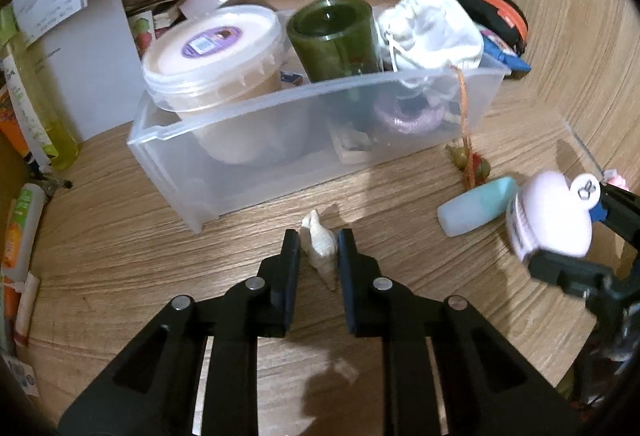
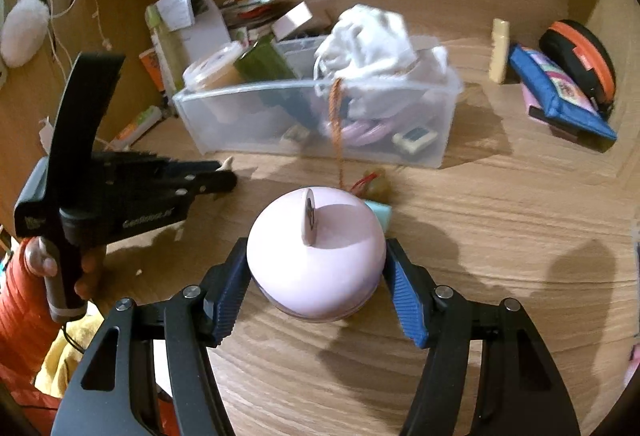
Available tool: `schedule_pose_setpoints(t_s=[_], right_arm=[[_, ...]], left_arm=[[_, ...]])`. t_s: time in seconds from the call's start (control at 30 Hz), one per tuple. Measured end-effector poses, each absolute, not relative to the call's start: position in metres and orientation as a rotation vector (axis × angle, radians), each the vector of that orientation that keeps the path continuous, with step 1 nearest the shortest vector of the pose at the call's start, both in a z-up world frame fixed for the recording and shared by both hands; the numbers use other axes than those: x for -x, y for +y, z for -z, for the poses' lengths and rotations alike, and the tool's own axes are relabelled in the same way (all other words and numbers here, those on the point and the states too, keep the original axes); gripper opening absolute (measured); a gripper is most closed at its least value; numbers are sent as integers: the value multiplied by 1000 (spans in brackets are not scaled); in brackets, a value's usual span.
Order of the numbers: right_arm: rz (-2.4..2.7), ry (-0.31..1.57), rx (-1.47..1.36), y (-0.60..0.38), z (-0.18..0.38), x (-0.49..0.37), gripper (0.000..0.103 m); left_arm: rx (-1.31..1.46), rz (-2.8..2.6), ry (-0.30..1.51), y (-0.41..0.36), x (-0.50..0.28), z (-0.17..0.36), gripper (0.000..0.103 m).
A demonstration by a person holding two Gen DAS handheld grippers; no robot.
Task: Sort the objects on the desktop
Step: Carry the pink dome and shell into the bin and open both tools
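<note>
Wood-grain desk [image 1: 120, 256], translucent plastic bin [image 1: 248, 140], white cloth pouch [image 1: 432, 24].

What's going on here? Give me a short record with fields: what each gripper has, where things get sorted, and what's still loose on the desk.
left gripper: shut on seashell
right gripper: shut on pink round jar
clear bin: holds lidded tub, green candle, white pouch
loose on desk: light blue bottle

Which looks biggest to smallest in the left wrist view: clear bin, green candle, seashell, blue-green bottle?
1. clear bin
2. green candle
3. blue-green bottle
4. seashell, pinched in the left hand-held gripper

Bottle and seashell look close in size; the seashell sits nearer the camera, so that order is unsure.
</note>
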State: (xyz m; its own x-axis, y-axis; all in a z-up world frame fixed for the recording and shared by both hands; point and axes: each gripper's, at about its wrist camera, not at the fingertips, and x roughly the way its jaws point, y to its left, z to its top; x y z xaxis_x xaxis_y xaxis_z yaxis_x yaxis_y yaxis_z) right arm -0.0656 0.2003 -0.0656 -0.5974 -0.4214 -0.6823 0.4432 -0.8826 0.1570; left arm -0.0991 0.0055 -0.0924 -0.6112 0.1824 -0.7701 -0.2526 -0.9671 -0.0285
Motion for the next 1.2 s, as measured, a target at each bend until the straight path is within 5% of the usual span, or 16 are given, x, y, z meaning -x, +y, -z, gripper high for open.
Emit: schedule_pose_setpoints(t_s=[0.63,1.2], right_arm=[[2600,49,-868,230,3,97,61],[2580,134,-785,199,-32,160,61]], left_arm=[[959,-2711,-23,-20,78,19,18],[858,-2775,-127,-52,134,-23,18]])
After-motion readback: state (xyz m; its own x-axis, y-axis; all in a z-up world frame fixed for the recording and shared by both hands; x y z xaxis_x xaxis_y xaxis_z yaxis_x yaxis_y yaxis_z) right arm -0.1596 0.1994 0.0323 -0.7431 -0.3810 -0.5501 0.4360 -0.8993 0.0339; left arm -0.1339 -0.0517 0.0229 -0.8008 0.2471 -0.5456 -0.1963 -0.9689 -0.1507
